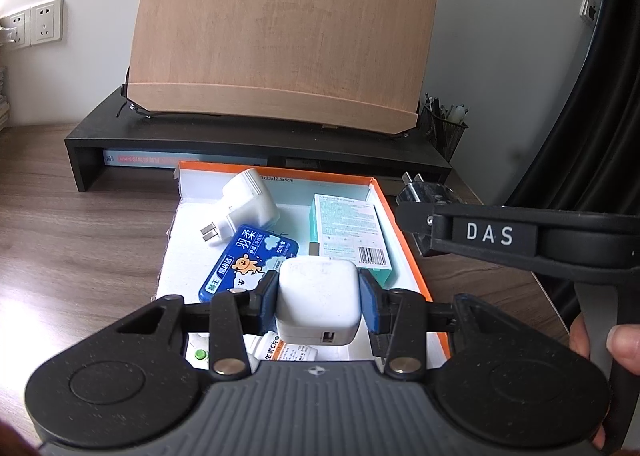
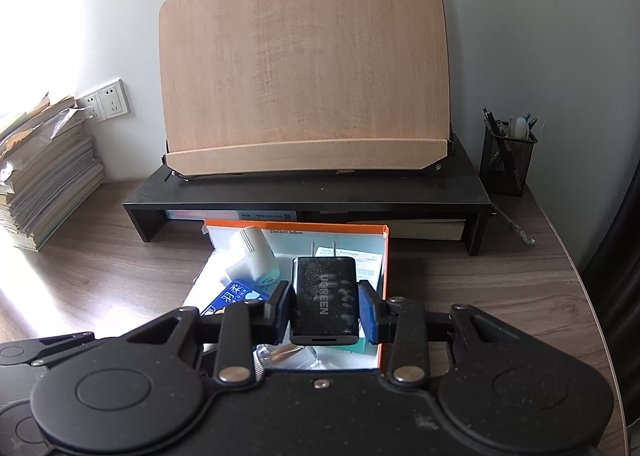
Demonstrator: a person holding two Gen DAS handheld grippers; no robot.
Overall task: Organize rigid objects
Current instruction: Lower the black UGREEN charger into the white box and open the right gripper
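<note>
Left gripper (image 1: 318,298), as I hold it over the near end of the orange-rimmed box (image 1: 404,232), is closed on a white charger cube (image 1: 318,296); both blue pads (image 1: 370,302) press its side faces, and its USB port faces me. Right gripper (image 2: 324,306) is likewise clamped on a black UGREEN charger (image 2: 324,300), gripped across its narrow sides, prongs pointing away toward the far wall of the box. I judge both chargers are held side-on so that they can be lowered flat among the contents without tipping.

Inside the box lie a white plug adapter (image 1: 246,201) at the far left, a blue floss case (image 1: 250,260) beside it, and a teal bandage carton (image 1: 350,234) along the right wall; small bottles (image 1: 280,350) show under my left gripper. Free floor remains in the middle, which I take as the likely drop zone.

Behind, on the desk (image 2: 100,276), stand a black riser (image 2: 308,195) carrying a wooden book stand (image 2: 304,67), and a mesh pen holder (image 2: 506,157). Neither charger rests on anything yet.
</note>
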